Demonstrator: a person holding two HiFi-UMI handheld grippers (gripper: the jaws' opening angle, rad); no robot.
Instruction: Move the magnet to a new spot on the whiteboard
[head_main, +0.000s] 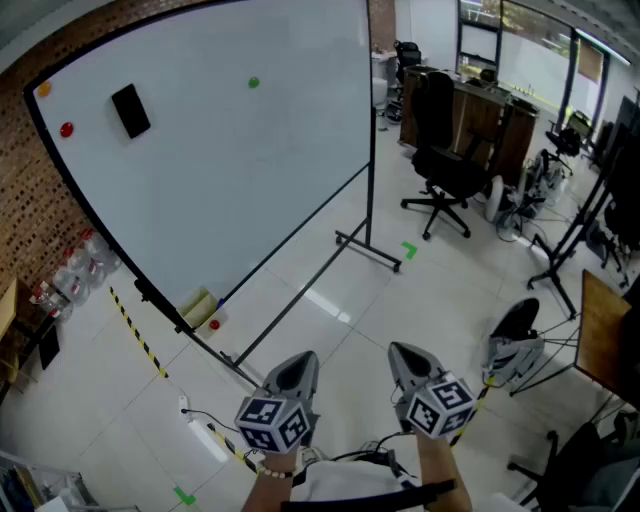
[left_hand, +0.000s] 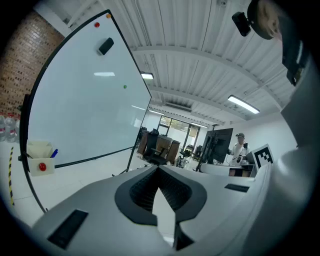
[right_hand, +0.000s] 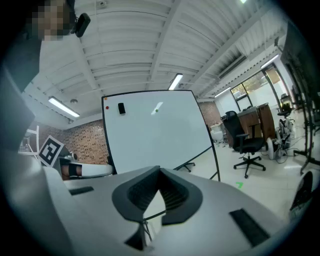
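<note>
A large whiteboard (head_main: 220, 190) on a wheeled stand rises at the left. On it sit a green magnet (head_main: 253, 83), a red magnet (head_main: 66, 129), an orange magnet (head_main: 43, 89) and a black eraser (head_main: 130, 110). Both grippers are low in the head view, well short of the board. My left gripper (head_main: 296, 371) is shut and holds nothing; its view shows the board (left_hand: 75, 100) and green magnet (left_hand: 124, 87) far ahead of the jaw tips (left_hand: 159, 169). My right gripper (head_main: 407, 358) is likewise shut and empty (right_hand: 159, 171), facing the board (right_hand: 155, 132).
The board's tray (head_main: 196, 312) holds a yellow block and another red magnet (head_main: 213, 324). Black-and-yellow tape (head_main: 137, 332) and a power strip (head_main: 205, 432) lie on the tiled floor. Office chairs (head_main: 450, 170), desks and stands fill the right side; a person (left_hand: 239, 148) stands far off.
</note>
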